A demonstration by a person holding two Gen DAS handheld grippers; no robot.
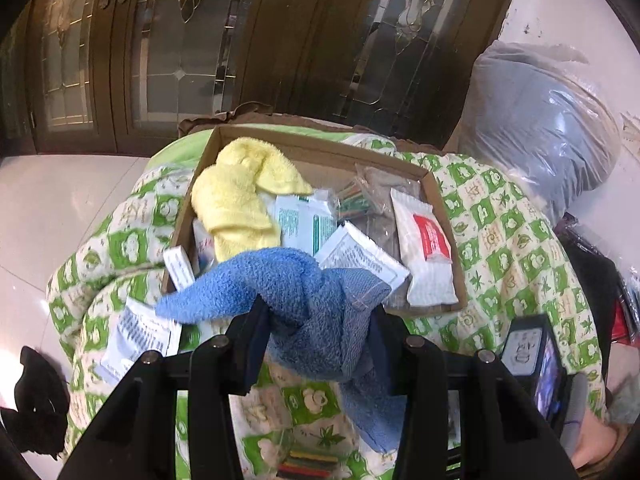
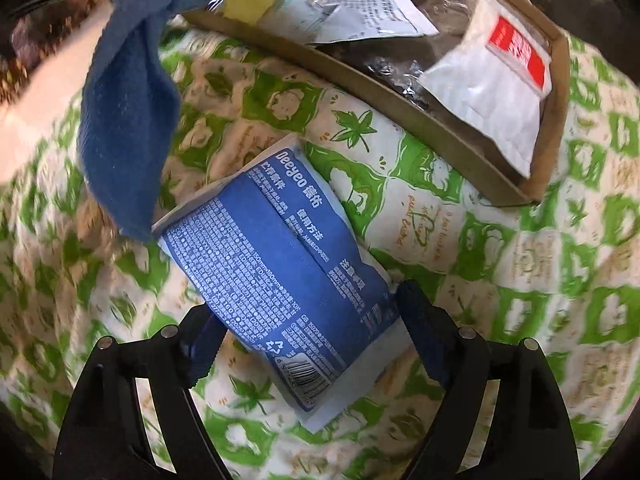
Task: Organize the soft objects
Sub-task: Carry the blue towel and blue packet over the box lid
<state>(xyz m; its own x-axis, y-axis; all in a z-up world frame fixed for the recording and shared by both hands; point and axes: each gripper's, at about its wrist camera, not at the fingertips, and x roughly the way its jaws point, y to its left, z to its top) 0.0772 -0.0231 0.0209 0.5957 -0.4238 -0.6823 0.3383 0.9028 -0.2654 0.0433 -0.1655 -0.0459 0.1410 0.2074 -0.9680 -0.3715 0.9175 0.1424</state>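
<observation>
My left gripper (image 1: 316, 320) is shut on a blue towel (image 1: 296, 292) and holds it above the near edge of a cardboard box (image 1: 304, 142). The towel also hangs at the upper left of the right wrist view (image 2: 128, 112). In the box lie a yellow towel (image 1: 236, 196), a white pouch with a red label (image 1: 428, 248) and several white sachets. My right gripper (image 2: 308, 320) is closed around a blue wipes pack (image 2: 280, 276) that lies on the green and white quilt (image 2: 500, 264), with both fingers against the pack's sides. The box (image 2: 440, 128) lies beyond it.
A white sachet (image 1: 136, 336) and a small white carton (image 1: 180, 268) lie on the quilt left of the box. A grey bundle in clear plastic (image 1: 552, 120) stands at the right. A black cloth (image 1: 36, 400) lies on the floor. Dark cabinet doors (image 1: 240, 40) stand behind.
</observation>
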